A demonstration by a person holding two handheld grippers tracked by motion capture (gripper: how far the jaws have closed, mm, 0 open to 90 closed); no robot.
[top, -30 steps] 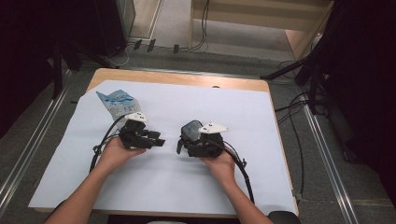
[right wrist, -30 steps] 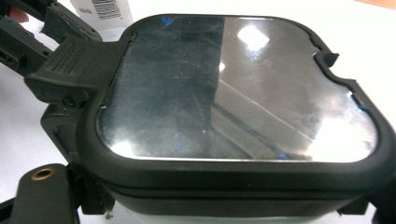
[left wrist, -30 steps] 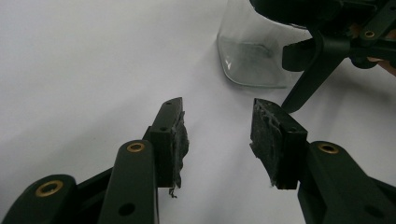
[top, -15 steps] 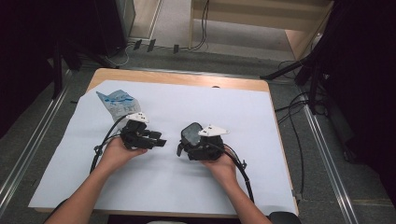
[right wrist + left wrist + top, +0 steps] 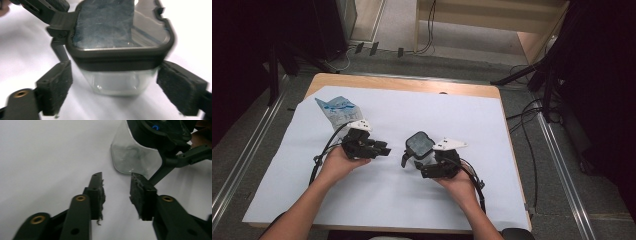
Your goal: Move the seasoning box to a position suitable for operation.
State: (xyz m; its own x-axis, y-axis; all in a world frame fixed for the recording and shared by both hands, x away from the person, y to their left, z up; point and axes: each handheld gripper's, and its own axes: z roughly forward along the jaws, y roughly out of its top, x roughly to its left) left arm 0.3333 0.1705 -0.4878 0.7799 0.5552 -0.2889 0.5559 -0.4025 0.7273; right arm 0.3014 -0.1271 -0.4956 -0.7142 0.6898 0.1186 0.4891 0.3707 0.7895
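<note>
A white sheet [image 5: 377, 200] covers most of the wooden desk [image 5: 412, 85]. Near the middle of the desk, the right gripper [image 5: 424, 155] has its jaws around a clear box [image 5: 419, 145] with a dark lid [image 5: 120, 53]. In the right gripper view the two pads [image 5: 56, 87] stand on either side of the clear body, just under the lid, with a narrow gap showing on each side; whether they press the box cannot be told. The box rests on the sheet. The left gripper [image 5: 382, 148] is held just beside it, toward the desk's left edge, its jaws pointing at the box, narrowly apart and holding nothing. A blue and white packet [image 5: 337, 109] lies near the far left corner of the desk.
</note>
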